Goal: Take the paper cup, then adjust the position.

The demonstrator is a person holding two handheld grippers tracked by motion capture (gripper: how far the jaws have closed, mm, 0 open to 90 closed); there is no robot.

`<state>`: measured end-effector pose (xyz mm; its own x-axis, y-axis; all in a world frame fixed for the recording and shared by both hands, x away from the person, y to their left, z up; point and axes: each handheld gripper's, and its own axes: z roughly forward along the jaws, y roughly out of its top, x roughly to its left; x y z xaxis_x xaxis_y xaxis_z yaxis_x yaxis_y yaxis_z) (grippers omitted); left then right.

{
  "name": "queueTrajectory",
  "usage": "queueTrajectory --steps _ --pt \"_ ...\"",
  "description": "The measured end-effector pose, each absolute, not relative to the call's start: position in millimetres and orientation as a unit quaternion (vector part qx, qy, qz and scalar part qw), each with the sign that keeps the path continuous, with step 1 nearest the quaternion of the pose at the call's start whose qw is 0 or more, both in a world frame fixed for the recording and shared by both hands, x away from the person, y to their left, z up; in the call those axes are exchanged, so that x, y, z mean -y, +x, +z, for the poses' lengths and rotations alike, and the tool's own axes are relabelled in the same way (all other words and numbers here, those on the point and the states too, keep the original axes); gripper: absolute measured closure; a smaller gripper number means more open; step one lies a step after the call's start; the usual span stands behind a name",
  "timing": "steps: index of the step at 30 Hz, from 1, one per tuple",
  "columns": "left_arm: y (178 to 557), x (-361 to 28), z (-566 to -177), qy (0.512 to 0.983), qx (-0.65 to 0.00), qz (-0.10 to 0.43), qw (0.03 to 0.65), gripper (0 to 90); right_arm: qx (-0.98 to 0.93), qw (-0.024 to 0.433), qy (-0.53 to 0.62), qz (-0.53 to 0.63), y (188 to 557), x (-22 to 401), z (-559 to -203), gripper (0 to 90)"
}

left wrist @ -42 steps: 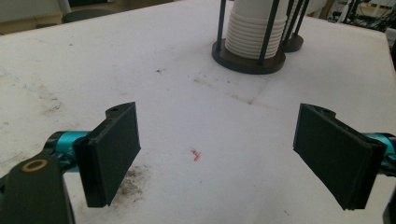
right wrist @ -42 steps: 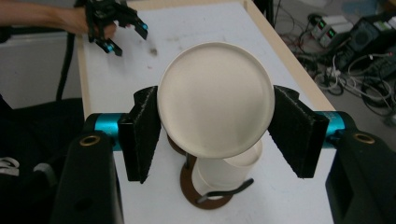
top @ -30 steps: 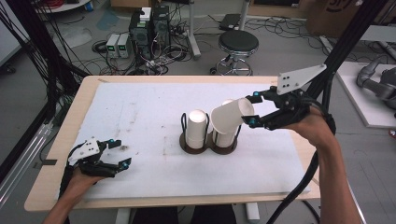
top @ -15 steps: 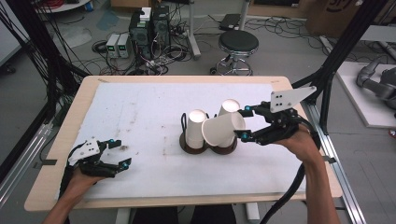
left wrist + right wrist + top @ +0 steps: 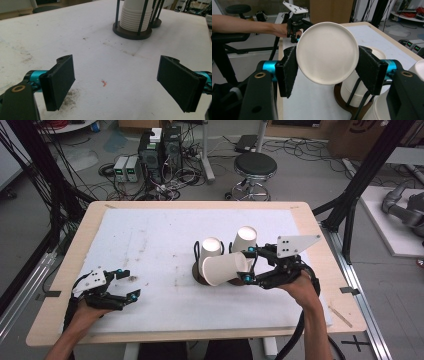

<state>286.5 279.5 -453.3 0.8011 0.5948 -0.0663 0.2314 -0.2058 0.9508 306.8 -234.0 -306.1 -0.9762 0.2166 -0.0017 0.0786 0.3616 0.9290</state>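
Two cup stacks (image 5: 211,251) in dark wire holders (image 5: 132,30) stand mid-table on the white mat (image 5: 150,245). Just near them, the right gripper (image 5: 246,264) pinches a paper cup (image 5: 224,269) lying sideways, base toward its camera. At the near left, the left gripper (image 5: 129,283) rests with jaws spread, holding nothing.

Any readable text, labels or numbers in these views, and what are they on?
None can be read.
Cardboard box, top right of the high view: a dark print, cut off and too blurred to read.
Held paper cup, cup stacks and both grippers: no print visible.
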Motion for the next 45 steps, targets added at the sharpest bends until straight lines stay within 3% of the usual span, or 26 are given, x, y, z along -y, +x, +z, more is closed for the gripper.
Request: queueTrajectory --steps 17,45 --pt "285.9 -279.0 -453.2 0.761 -0.269 0.165 0.567 14.5 -0.810 0.052 0.091 0.577 305.9 233.5 -332.3 37.5" --pt "287.7 -281.2 -451.5 0.753 -0.270 0.152 0.580 14.5 -0.806 0.046 0.089 0.584 305.6 233.2 -337.1 37.5"
